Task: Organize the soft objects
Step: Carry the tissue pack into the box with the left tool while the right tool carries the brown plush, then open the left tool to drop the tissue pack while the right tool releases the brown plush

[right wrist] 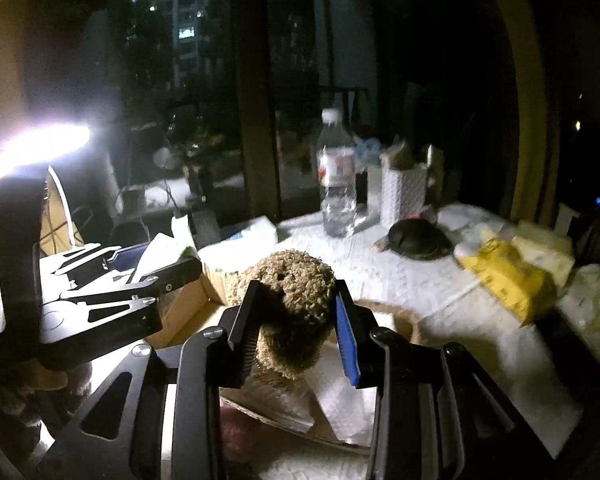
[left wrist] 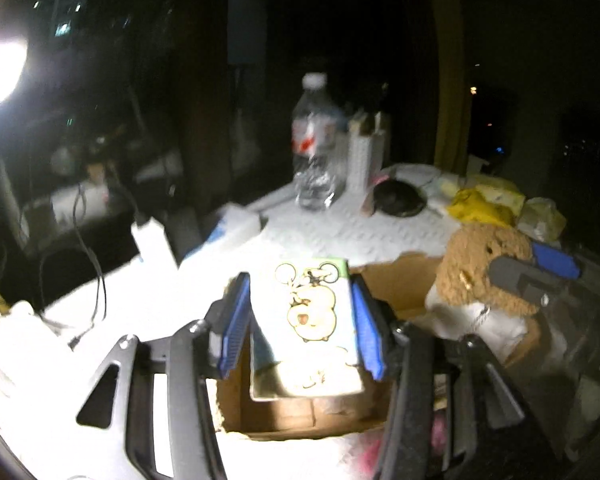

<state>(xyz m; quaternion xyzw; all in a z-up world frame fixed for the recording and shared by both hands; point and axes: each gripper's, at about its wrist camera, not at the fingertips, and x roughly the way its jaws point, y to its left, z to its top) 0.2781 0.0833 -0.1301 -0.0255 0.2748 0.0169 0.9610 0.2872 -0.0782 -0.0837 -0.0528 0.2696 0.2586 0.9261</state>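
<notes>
At the far left a lit desk lamp (right wrist: 40, 148) glares over the scene, washing out the near part of the worktop (left wrist: 340, 232). Dark cables (left wrist: 96, 280) trail across that bright area, beside a white block-shaped thing (left wrist: 154, 240) too overexposed to name.

The left hand-held gripper (left wrist: 300, 320) pinches a flat white packet printed with a cartoon animal (left wrist: 312, 312); its blue pads press against both long edges. The packet hangs over an open cardboard box (left wrist: 300, 412) whose brown inner walls show just beneath it.

To the right, the right hand-held gripper (right wrist: 296, 328) is clamped on a brown, curly-textured plush toy (right wrist: 296, 300), one finger on each side of it. The toy is held above crumpled white paper or plastic (right wrist: 340, 396) and cardboard flaps (right wrist: 180, 304). In the left wrist view the same toy (left wrist: 480, 264) sits just right of the packet, with the box's rim between them.

Further back on the worktop stands a clear water bottle (right wrist: 336, 176) with a red and white label, upright. Just right of it is a white textured holder (right wrist: 404, 192) with dim things sticking out of it. In front of the holder lies a round black object (right wrist: 418, 240), blurred. Further right are a yellow bag (right wrist: 500, 276) and pale wrapped packs (right wrist: 544, 248), heaped close together near the worktop's edge.

Behind everything, dark window glass shows lit buildings (right wrist: 188, 32) outside.
</notes>
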